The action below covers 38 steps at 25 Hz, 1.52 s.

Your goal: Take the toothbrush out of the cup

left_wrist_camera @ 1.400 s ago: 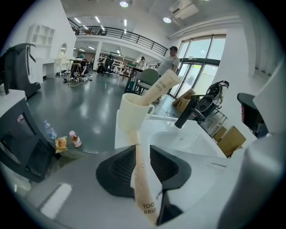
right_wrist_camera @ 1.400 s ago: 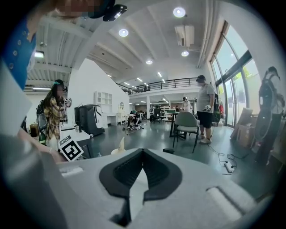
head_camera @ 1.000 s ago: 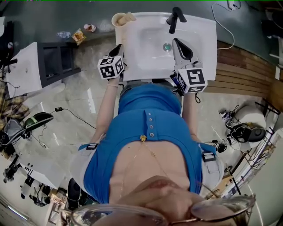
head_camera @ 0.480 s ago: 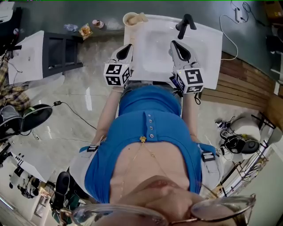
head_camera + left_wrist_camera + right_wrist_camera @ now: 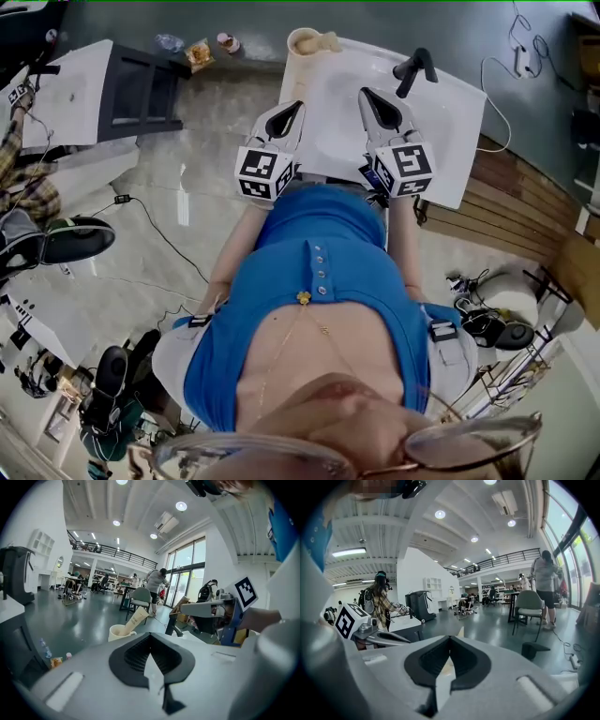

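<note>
A cream cup [image 5: 304,41] stands on the far left corner of the white sink [image 5: 450,122]. A pale tube-shaped item [image 5: 138,618] sticks out of the cup [image 5: 118,631]; I cannot make out a toothbrush apart from it. My left gripper [image 5: 297,106] hangs over the sink's left rim, short of the cup, shut and empty. Over the basin, my right gripper [image 5: 367,94] is also shut with nothing in it. Both point towards the far side of the sink. In the left gripper view the jaws [image 5: 150,634] meet, and so do those in the right gripper view [image 5: 450,638].
A black faucet [image 5: 416,66] rises at the sink's far right. On the floor to the left are a dark stand [image 5: 141,89], a white box [image 5: 66,94], bottles and a snack packet [image 5: 198,53]. Cables and wooden decking [image 5: 506,225] lie to the right.
The left gripper has risen and come in from beside the sink to over its left rim. The right gripper has slid leftward across the basin. The head view has swung left.
</note>
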Tool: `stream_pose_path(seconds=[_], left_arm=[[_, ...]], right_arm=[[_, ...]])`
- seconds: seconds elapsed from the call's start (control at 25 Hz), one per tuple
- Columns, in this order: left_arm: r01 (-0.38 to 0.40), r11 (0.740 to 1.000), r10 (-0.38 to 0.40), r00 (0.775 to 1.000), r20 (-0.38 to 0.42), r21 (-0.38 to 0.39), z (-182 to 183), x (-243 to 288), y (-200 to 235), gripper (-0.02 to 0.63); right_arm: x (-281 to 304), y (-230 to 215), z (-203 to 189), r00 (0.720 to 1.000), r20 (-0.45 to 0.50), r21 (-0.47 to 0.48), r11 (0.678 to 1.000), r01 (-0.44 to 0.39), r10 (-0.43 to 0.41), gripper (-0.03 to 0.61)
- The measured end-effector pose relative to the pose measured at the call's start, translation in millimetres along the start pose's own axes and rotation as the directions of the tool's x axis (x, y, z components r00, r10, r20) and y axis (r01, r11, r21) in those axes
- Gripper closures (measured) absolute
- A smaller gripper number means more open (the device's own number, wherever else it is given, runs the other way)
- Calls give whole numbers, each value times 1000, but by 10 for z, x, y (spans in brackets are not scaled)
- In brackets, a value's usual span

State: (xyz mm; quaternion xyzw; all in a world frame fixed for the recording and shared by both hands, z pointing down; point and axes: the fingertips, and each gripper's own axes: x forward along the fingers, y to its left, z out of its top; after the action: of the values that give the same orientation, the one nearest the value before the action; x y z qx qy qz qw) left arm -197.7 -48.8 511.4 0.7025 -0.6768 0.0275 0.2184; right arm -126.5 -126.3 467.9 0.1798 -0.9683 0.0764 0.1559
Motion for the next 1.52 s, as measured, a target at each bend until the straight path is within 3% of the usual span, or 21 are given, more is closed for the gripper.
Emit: stream_pose_path(seconds=[0.56,1.04,1.16,1.52], left_arm=[[-17,999,15,997,76,30,209,-277,-120,612],[12,1000,-13,997,75,23,215,-296,-217,612],[5,1000,-6,997,71,18,206,-314,-191,612],[-43,999,43,996,73,-2,189,-438,-60,611]], right_arm=[[416,204,28,995,-18,-75,993,-95,94,577],[718,-105,-23,998,-55,-95,995,-8,3,575],[839,-160,-38,997,-76,-91,996,-13,6,525],[1070,-309,-39,994,-113,-52,999,5,-11,503]])
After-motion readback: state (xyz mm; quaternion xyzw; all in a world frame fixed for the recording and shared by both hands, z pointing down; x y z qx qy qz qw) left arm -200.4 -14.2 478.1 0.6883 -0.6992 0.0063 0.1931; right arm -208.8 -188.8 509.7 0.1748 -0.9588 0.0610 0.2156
